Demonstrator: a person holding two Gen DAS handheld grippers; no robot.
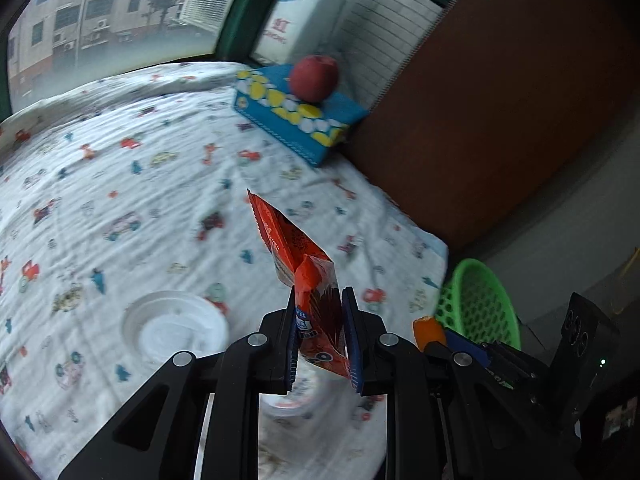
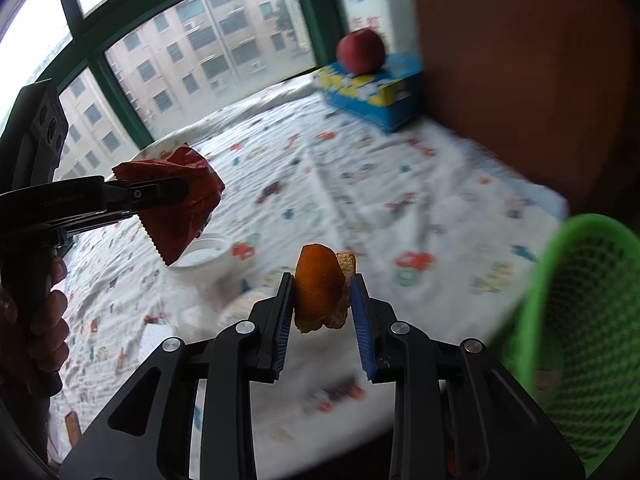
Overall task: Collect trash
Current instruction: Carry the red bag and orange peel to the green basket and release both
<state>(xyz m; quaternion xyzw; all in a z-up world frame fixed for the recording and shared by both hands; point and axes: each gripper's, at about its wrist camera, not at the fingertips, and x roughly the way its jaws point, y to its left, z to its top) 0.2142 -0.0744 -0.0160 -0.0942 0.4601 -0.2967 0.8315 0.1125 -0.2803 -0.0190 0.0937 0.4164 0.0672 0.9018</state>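
Table under a printed cloth by a green-framed window; two pieces of trash held, one per gripper.

Surface: one white cloth [image 1: 120, 184] patterned with small cars, wrinkled, covering the whole top; one window [image 2: 208, 40] at the far left showing an apartment block; brown panel at the right. Left to right: one white cup lid [image 1: 176, 328] near left on the cloth; one left gripper [image 1: 319, 332], jaws pinching one orange-red snack wrapper [image 1: 296, 248] lifted clear of the cloth; one blue tissue box [image 1: 296, 120] at the far right, bearing one red apple [image 1: 314, 78]; one right gripper [image 2: 322, 300], jaws pinching one piece of orange peel [image 2: 318, 284]; one green mesh basket [image 2: 580, 340] at the near right edge, beside the table.
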